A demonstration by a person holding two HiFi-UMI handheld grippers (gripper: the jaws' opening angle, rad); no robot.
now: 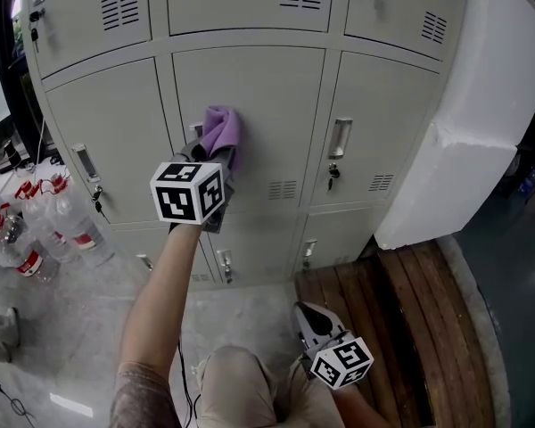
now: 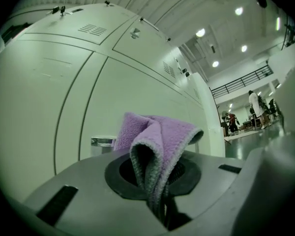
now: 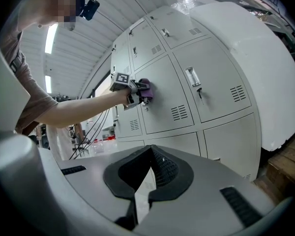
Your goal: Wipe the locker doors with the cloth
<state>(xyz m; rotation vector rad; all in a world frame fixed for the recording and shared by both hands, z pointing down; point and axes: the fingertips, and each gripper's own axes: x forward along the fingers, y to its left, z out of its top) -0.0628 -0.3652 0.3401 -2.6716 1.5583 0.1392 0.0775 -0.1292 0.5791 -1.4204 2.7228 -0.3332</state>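
Note:
A folded purple cloth (image 1: 221,132) is pressed against the middle grey locker door (image 1: 276,96), right beside the door's metal handle (image 2: 102,141). My left gripper (image 1: 210,152) is shut on the cloth (image 2: 157,136), which sticks out past the fingertips towards the door. In the right gripper view the outstretched arm, the left gripper (image 3: 136,95) and the cloth (image 3: 145,87) show against the lockers. My right gripper (image 1: 308,315) hangs low beside the person's knee, away from the lockers. It is shut with nothing in it (image 3: 148,167).
Several water bottles (image 1: 45,226) stand on the floor at the left by the lockers. A big white foam block (image 1: 481,114) leans at the right. Wooden slats (image 1: 410,319) lie on the floor below it. Cables (image 1: 185,382) trail near the person's legs.

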